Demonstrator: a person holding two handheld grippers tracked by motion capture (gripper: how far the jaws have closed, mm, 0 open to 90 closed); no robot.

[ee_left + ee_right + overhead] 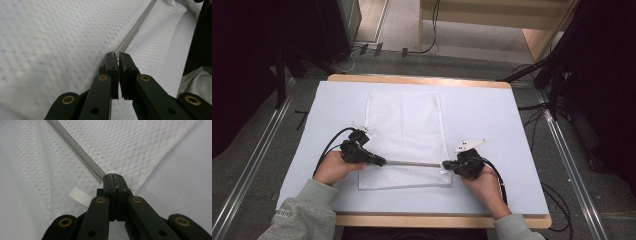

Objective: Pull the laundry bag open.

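**Both grippers clamped on a mesh bag's zipper**

White sheeting covers the table (pixel 512 125), which stands on a grey floor with dark stands at either side. On it lies a white mesh bag (pixel 404 125), reaching from the middle of the sheet toward the near edge. Its grey zipper (pixel 414 163) runs across the bag's near end. The left gripper (pixel 382 161) has its jaws pinched together on the zipper's left end; the right gripper (pixel 445 163) is clamped tight on the right end, beside a small white ribbed tab (pixel 80 196).
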